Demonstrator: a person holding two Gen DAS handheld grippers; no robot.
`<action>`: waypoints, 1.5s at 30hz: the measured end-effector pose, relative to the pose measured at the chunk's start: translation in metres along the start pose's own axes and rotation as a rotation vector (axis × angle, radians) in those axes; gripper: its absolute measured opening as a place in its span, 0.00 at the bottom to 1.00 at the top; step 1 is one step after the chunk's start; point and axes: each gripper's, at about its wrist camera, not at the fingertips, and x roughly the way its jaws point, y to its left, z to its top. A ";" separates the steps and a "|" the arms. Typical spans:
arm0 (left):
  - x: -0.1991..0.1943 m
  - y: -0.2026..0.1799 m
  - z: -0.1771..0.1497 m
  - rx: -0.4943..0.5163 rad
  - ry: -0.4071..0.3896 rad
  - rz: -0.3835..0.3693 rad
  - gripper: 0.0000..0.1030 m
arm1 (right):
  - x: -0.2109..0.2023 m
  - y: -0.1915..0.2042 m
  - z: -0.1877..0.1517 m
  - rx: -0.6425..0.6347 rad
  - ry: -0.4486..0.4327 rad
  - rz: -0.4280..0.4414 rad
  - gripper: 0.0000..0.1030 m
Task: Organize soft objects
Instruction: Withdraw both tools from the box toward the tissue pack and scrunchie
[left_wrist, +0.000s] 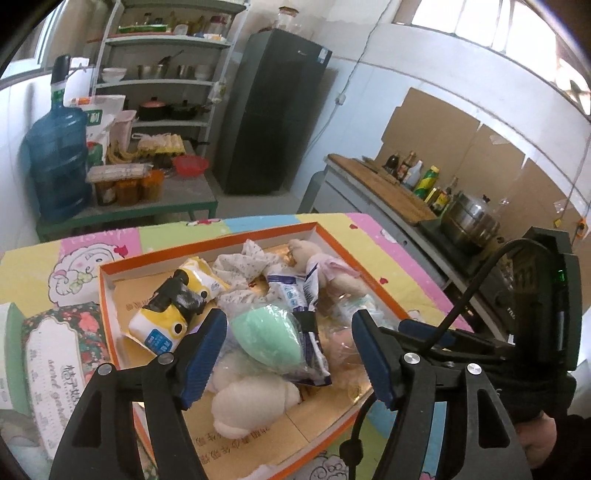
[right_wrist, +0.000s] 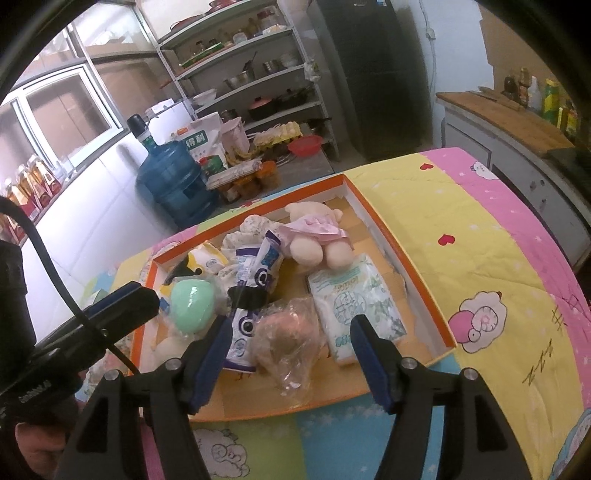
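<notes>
An orange-rimmed cardboard box (left_wrist: 221, 238) (right_wrist: 399, 236) lies open on the quilted table and holds several soft things. Among them are a mint green sponge (left_wrist: 267, 338) (right_wrist: 192, 301), a yellow tissue pack (left_wrist: 166, 321), a cream plush toy (left_wrist: 251, 402), a floral cloth (left_wrist: 243, 266), a plush doll in a pink dress (right_wrist: 317, 232), a white tissue pack (right_wrist: 354, 302) and a bagged pink item (right_wrist: 288, 332). My left gripper (left_wrist: 290, 332) is open and empty, hovering over the green sponge. My right gripper (right_wrist: 291, 336) is open and empty over the bagged item.
A floral tissue box (left_wrist: 62, 354) sits left of the orange box. The right gripper's body (left_wrist: 546, 295) is close on the right in the left wrist view. Beyond the table are a water jug (left_wrist: 55, 162), shelves (left_wrist: 166, 74), a black fridge (left_wrist: 273, 110) and a counter with bottles (left_wrist: 413, 184).
</notes>
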 end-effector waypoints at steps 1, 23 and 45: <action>-0.003 0.000 0.000 0.000 -0.003 -0.002 0.70 | -0.003 0.002 -0.001 0.000 -0.005 -0.003 0.64; -0.118 0.010 -0.025 0.115 -0.133 0.039 0.70 | -0.066 0.082 -0.046 -0.040 -0.109 -0.074 0.64; -0.208 0.060 -0.073 0.102 -0.160 0.059 0.70 | -0.096 0.167 -0.103 -0.095 -0.124 -0.070 0.64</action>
